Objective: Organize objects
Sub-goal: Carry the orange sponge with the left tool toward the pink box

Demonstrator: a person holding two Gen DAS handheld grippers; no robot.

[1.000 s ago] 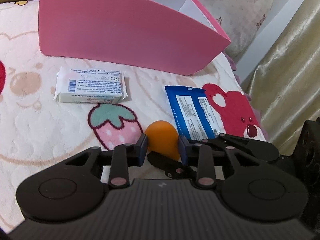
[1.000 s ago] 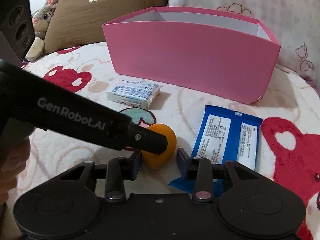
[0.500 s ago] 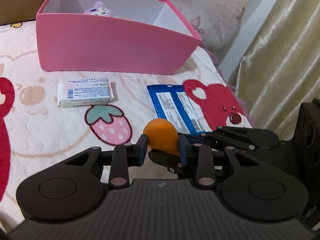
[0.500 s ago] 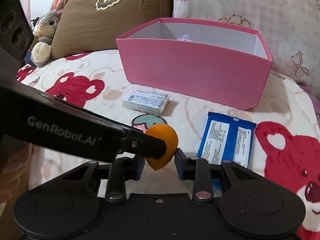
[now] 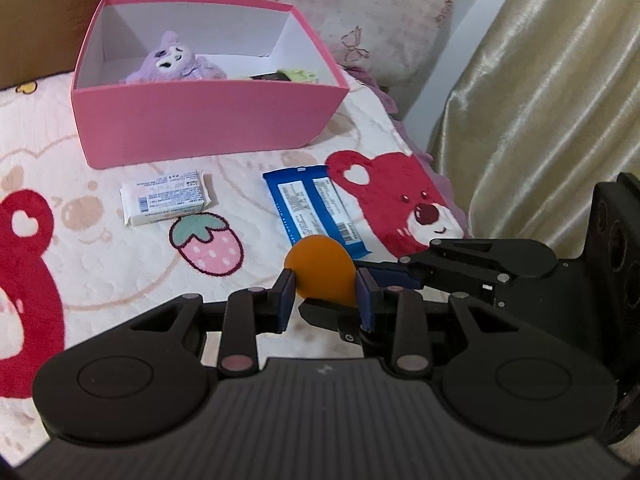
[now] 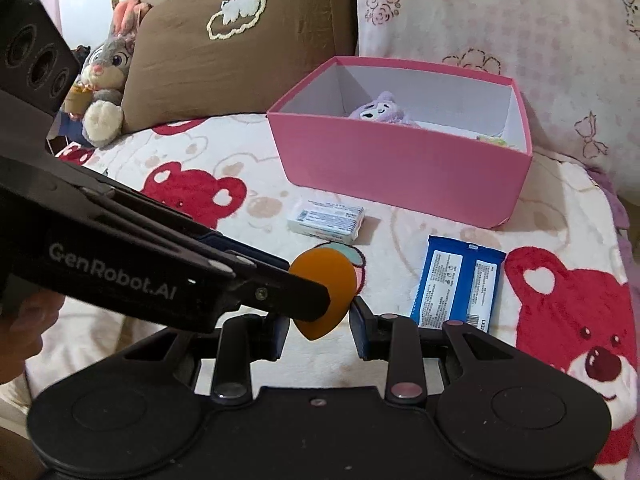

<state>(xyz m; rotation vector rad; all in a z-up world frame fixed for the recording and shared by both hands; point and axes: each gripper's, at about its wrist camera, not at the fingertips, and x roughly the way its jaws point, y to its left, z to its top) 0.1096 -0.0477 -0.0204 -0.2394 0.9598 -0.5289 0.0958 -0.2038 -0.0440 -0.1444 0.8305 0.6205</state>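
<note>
An orange egg-shaped sponge hangs above the bear-print blanket. My left gripper is shut on it, a blue pad pressing each side. My right gripper comes in from the right and is shut on the same sponge, its pointed end between the pads. Each gripper shows in the other's view: the right gripper under the sponge, the left gripper across its front. Beyond stands an open pink box with a purple plush inside. A white packet and a blue packet lie before it.
A green item lies in the box's right end. A gold curtain hangs past the bed's right edge. A brown pillow, a floral pillow and a grey bunny plush line the back. A hand holds the left gripper.
Both grippers have risen together with the orange sponge, lifting it off the blanket. The box's inside and the purple plush have come into view.
</note>
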